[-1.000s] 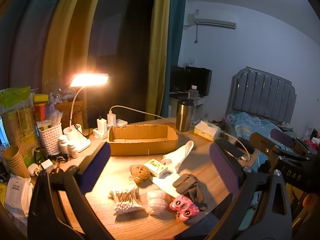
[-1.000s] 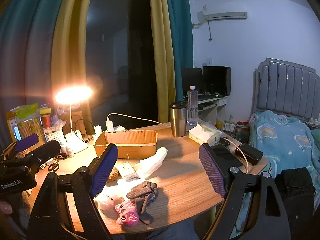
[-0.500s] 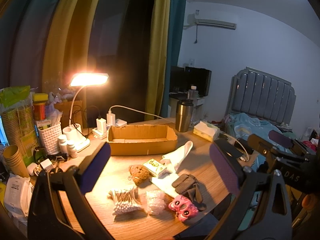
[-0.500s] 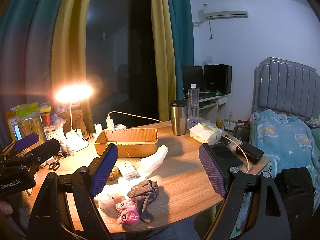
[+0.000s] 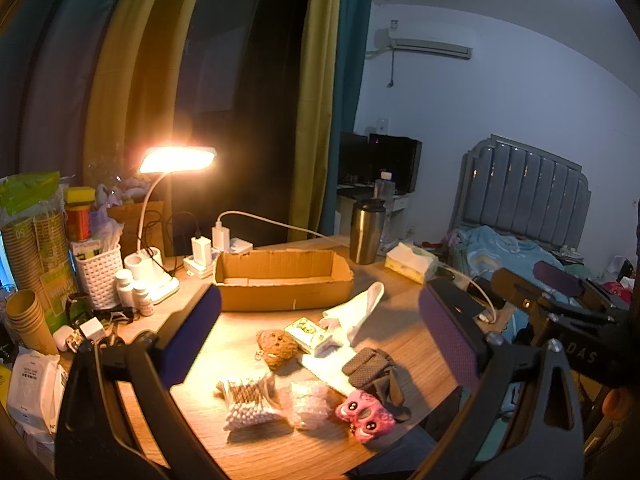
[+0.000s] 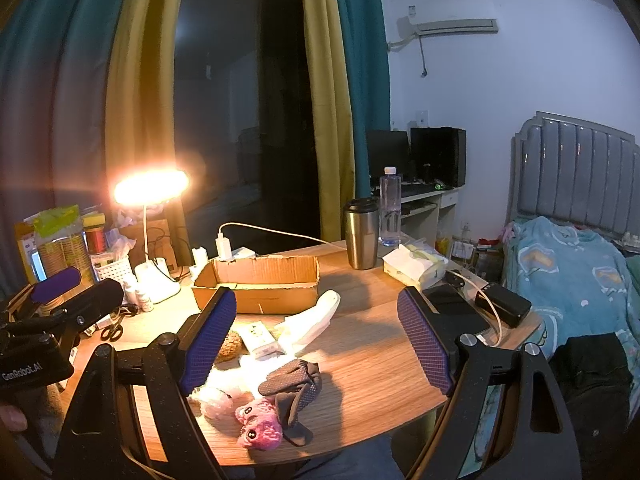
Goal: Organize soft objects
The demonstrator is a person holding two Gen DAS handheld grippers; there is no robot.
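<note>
An empty cardboard box (image 5: 280,282) (image 6: 260,280) sits mid-table. In front of it lie a white sock (image 5: 356,312) (image 6: 316,320), a brown plush bear (image 5: 278,346), a small printed pack (image 5: 310,334), a dark grey glove (image 5: 374,372) (image 6: 294,384), a pink plush toy (image 5: 364,420) (image 6: 258,428), a bag of cotton swabs (image 5: 248,400) and a bubble-wrap piece (image 5: 310,402). My left gripper (image 5: 320,344) is open and empty, held above these. My right gripper (image 6: 316,348) is open and empty, above the table's near edge. Each gripper shows in the other's view.
A lit desk lamp (image 5: 176,160), a white basket (image 5: 98,276), paper cups (image 5: 26,312), chargers (image 5: 208,246), a steel tumbler (image 5: 366,232) and a tissue pack (image 5: 410,266) ring the table (image 5: 400,344). A phone and power bank (image 6: 500,306) lie at right. A bed (image 6: 568,264) stands beyond.
Both views have shifted only slightly; the grippers have drifted a little toward the table. Nothing on the table has moved.
</note>
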